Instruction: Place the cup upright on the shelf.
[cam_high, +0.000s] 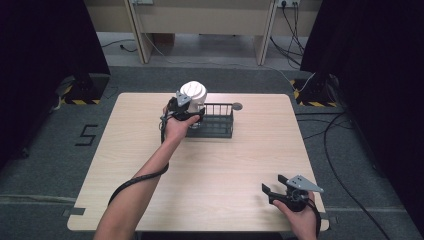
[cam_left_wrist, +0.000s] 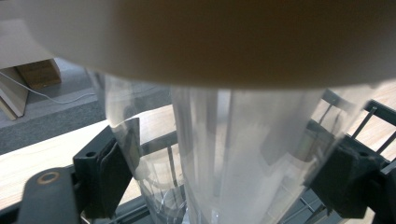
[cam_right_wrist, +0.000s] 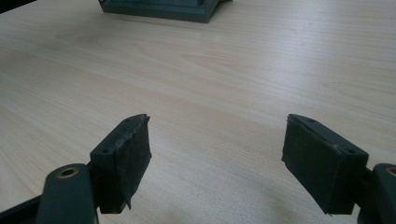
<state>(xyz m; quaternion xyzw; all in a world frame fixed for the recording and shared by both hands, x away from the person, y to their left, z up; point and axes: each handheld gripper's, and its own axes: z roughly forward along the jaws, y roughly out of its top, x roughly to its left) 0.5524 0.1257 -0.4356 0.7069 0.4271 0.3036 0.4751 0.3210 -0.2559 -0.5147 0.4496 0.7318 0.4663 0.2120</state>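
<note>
A clear plastic jar (cam_high: 195, 107) with a white ribbed lid (cam_high: 193, 92) stands upright at the left end of a dark wire rack (cam_high: 220, 125) on the far middle of the table. My left gripper (cam_high: 192, 115) is shut on the jar's clear body just under the lid. In the left gripper view the jar (cam_left_wrist: 243, 154) sits between both pads (cam_left_wrist: 114, 172), with rack wires visible through it. My right gripper (cam_high: 272, 182) rests near the table's front right corner, open, with bare wood between its jaws (cam_right_wrist: 217, 154).
The light wooden table (cam_high: 215, 165) has bare wood between the rack and the right gripper. A small grey disc (cam_high: 237, 106) lies by the rack's far right corner. The rack's base (cam_right_wrist: 159, 10) shows far ahead in the right gripper view. Cables and stands are on the floor around.
</note>
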